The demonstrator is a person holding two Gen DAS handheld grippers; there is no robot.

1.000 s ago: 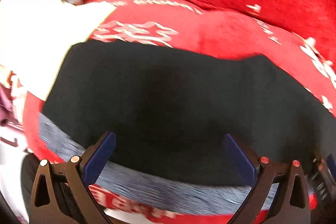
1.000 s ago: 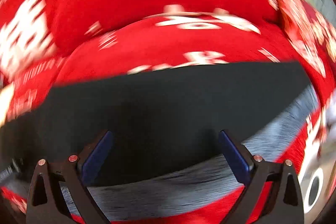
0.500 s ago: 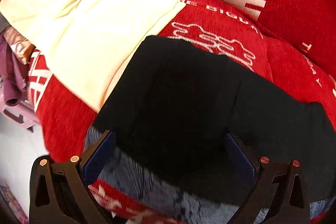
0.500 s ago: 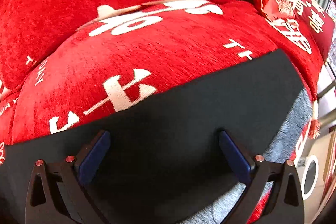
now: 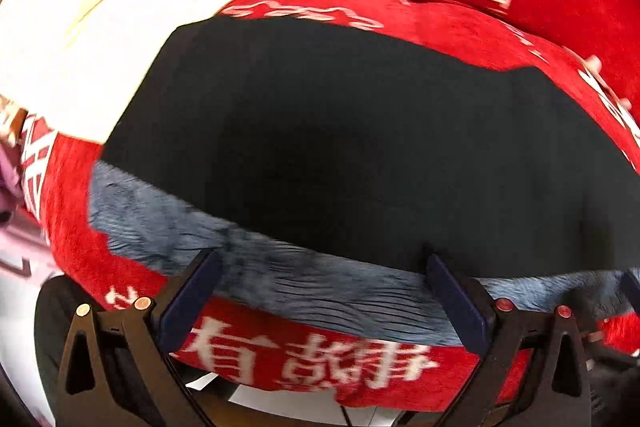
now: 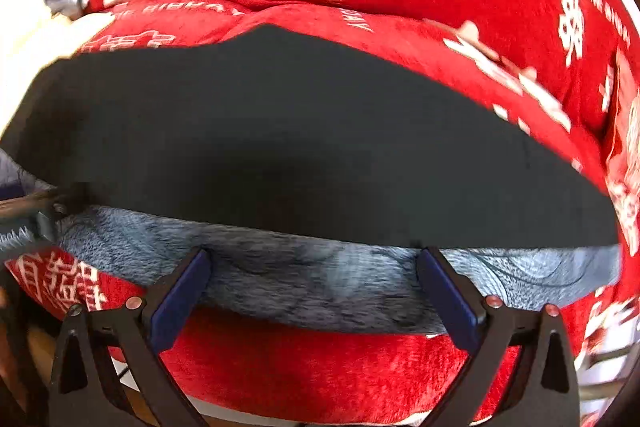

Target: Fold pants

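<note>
The red sofa cover (image 5: 312,359) reads "有". The pants (image 5: 360,147) now show more fleece lining. The left gripper (image 5: 320,291) and right gripper (image 6: 312,287) both gape wide, empty.

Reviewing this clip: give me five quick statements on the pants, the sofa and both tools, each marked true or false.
1. The black pants lie spread on a red sofa cushion. True.
2. The left tool is shut on the pants. False: its fingers stand wide apart, holding nothing.
3. A grey-blue fleecy lining shows along the near edge of the pants. True.
4. The right tool grips the cream cloth. False: it is open over the near edge of the pants; the cream cloth lies at the far left.
5. The cushion is plain red. False: it bears white characters.
</note>
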